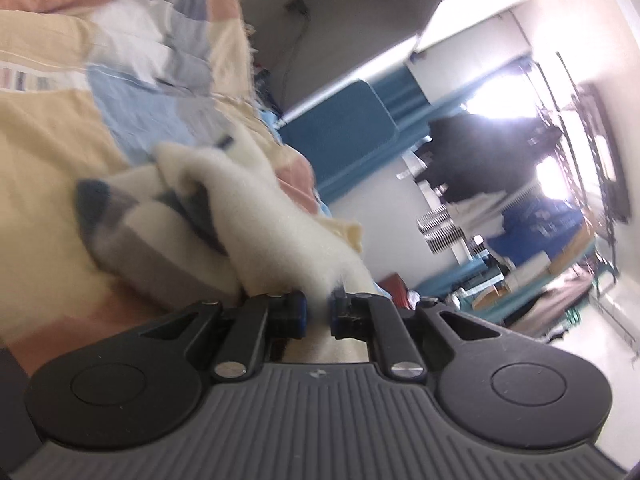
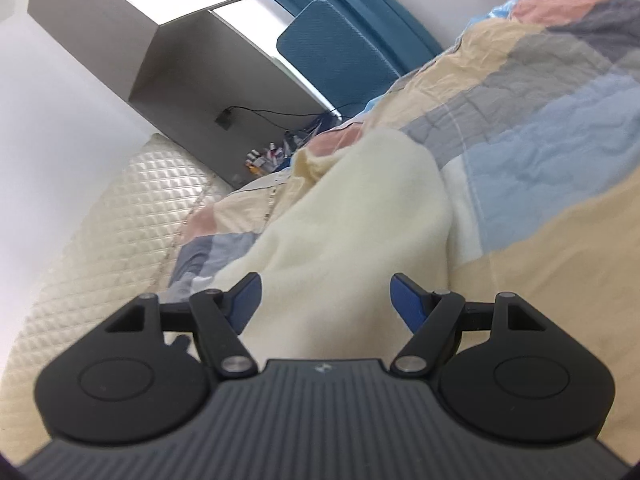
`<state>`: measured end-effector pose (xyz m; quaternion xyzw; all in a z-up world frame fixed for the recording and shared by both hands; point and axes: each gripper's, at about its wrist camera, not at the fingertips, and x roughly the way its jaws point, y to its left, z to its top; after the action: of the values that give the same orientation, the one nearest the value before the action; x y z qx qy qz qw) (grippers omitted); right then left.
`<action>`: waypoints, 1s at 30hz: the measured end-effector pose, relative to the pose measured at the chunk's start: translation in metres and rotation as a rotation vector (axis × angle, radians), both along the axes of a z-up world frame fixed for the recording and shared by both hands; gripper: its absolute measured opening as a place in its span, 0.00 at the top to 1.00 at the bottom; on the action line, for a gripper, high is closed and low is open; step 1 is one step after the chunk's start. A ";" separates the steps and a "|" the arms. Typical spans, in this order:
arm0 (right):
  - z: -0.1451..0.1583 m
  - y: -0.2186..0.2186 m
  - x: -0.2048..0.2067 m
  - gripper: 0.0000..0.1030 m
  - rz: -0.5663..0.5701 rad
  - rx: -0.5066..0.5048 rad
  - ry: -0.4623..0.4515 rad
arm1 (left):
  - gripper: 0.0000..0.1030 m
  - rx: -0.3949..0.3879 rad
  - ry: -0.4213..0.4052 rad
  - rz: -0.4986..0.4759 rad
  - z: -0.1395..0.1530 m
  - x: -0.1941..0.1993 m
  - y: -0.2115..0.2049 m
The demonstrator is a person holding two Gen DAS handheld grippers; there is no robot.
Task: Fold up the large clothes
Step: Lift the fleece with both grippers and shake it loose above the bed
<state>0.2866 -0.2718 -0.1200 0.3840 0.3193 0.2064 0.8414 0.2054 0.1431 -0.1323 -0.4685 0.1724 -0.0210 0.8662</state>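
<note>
A cream fleece garment [image 1: 256, 208] with grey and dark cuff bands [image 1: 120, 216] lies bunched on the patchwork bedspread [image 1: 48, 140]. My left gripper [image 1: 317, 314] is shut on a cream edge of the garment, which runs out from between its jaws. In the right wrist view the same cream garment [image 2: 352, 216] stretches away over the bedspread [image 2: 540, 184]. My right gripper [image 2: 326, 300] is open, its blue pads [image 2: 404, 296] wide apart on either side of the cloth, not pinching it.
A blue padded headboard [image 2: 340, 52] and a white shelf unit [image 2: 180, 40] stand beyond the bed. A quilted cream mattress [image 2: 120, 216] shows at the left. In the left wrist view, a cluttered room with dark hanging clothes [image 1: 480, 152] lies past the bed edge.
</note>
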 end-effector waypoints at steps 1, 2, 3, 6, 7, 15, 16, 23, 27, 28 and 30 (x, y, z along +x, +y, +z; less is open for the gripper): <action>-0.002 -0.002 0.001 0.28 0.000 0.022 0.015 | 0.89 -0.005 0.008 0.017 -0.001 -0.001 0.004; -0.005 -0.003 0.000 0.28 -0.003 0.038 0.034 | 0.89 -0.005 0.018 0.034 -0.001 -0.002 0.007; -0.008 -0.004 0.001 0.28 -0.010 0.043 0.059 | 0.89 0.001 0.029 0.050 -0.001 -0.004 0.011; -0.017 0.000 0.000 0.28 -0.020 -0.004 0.136 | 0.89 0.037 0.061 0.090 0.000 -0.003 0.013; -0.021 0.001 -0.002 0.28 -0.021 -0.024 0.164 | 0.89 0.036 0.069 0.098 -0.002 -0.004 0.015; -0.071 0.030 0.006 0.28 0.046 -0.014 0.357 | 0.89 0.029 0.119 0.116 -0.011 -0.003 0.019; -0.074 0.034 0.008 0.29 0.047 -0.023 0.364 | 0.89 0.029 0.123 0.118 -0.012 -0.003 0.019; -0.100 0.072 0.013 0.29 0.164 0.228 0.404 | 0.89 0.024 0.142 0.124 -0.016 0.001 0.020; -0.116 0.071 0.020 0.31 0.028 0.274 0.408 | 0.89 0.035 0.155 0.128 -0.020 0.003 0.018; -0.116 0.069 0.022 0.31 0.006 0.281 0.386 | 0.89 0.036 0.157 0.128 -0.021 0.004 0.018; -0.116 0.065 0.027 0.31 -0.027 0.271 0.355 | 0.89 0.045 0.166 0.123 -0.022 0.006 0.015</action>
<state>0.3132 -0.2070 -0.2356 0.5282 0.4265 0.1654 0.7154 0.2117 0.1585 -0.1543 -0.4589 0.2148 0.0750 0.8588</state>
